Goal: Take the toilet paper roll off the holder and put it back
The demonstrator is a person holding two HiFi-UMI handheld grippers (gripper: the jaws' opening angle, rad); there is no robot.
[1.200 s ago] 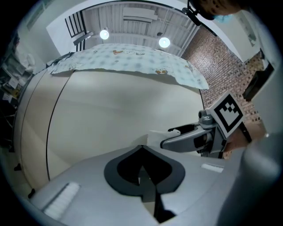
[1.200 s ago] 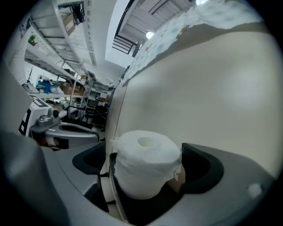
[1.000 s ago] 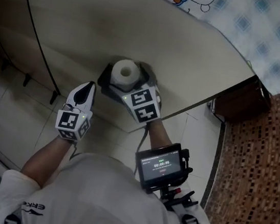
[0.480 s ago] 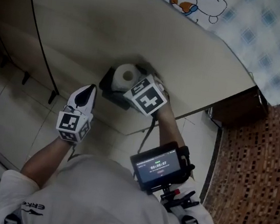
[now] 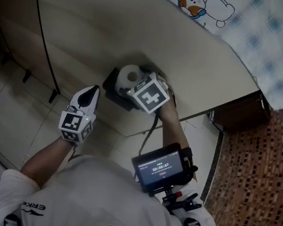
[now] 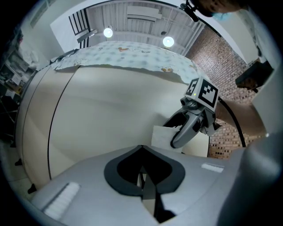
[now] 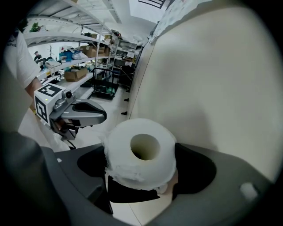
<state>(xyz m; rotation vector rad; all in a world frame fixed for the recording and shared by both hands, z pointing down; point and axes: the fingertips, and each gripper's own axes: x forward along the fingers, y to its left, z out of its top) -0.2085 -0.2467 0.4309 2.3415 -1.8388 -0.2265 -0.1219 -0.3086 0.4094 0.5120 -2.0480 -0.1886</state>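
A white toilet paper roll (image 5: 131, 75) sits upright on a dark holder (image 5: 112, 87) fixed to the beige panel. My right gripper (image 5: 134, 83) reaches around it from the right. In the right gripper view the roll (image 7: 140, 152) stands between the jaws, which are closing. A dark gap still shows on the roll's right side. My left gripper (image 5: 89, 93) hangs shut and empty to the lower left of the holder, apart from it. The left gripper view shows its shut jaws, and beyond them the right gripper (image 6: 185, 130) against the roll (image 6: 161, 137).
The beige curved panel (image 5: 117, 23) rises behind the holder, with a patterned cloth (image 5: 258, 27) over its top. White floor tiles (image 5: 16, 113) lie on the left and brick-patterned floor (image 5: 264, 169) on the right. A small screen (image 5: 162, 167) is at the person's chest. Shelves (image 7: 75, 57) stand far off.
My right gripper has moved forward onto the roll and turned, so the roll now stands between its jaws. The left gripper has stayed in place.
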